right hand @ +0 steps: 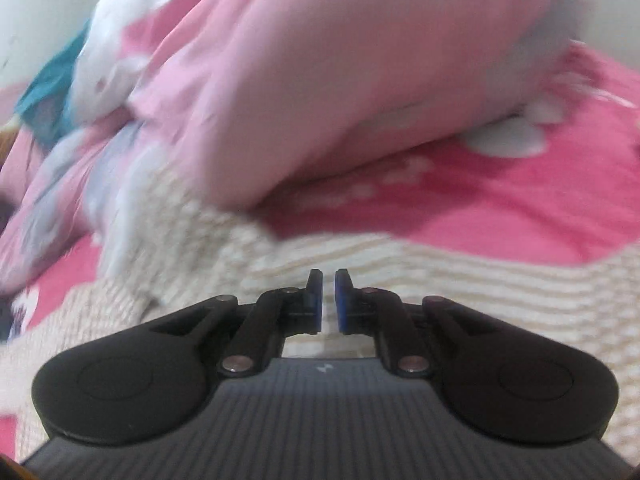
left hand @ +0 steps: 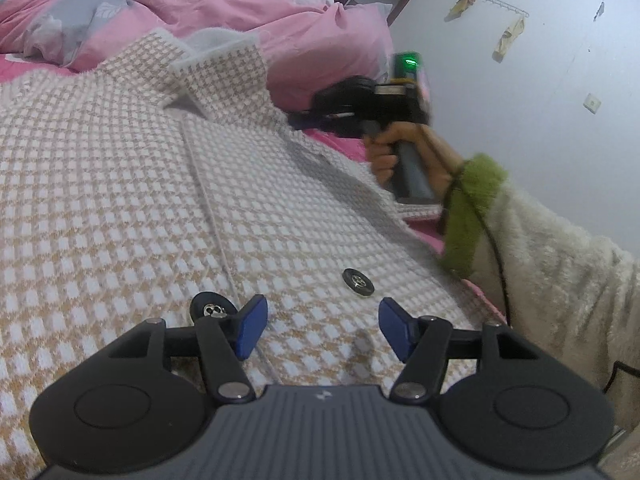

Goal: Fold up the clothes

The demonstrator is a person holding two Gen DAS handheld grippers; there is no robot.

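Pink bed (right hand: 500, 216): left gripper (left hand: 322, 328) spread above jacket (left hand: 120, 200); right gripper (right hand: 329, 300) nearly closed, empty

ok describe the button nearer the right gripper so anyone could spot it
On the pink bed lies a beige-and-white houndstooth jacket. Right of its front seam sits a dark round button, flat and fully visible, unlike the other button, partly hidden behind the left gripper.

The left wrist camera sat low and close over the checked coat (left hand: 120, 200), looking along it toward the pink quilt (left hand: 224, 4) and the wall (left hand: 540, 80). The right wrist camera, blurred, skimmed the coat's (right hand: 440, 280) edge, facing the quilt (right hand: 340, 80). Both views shared coat and quilt.
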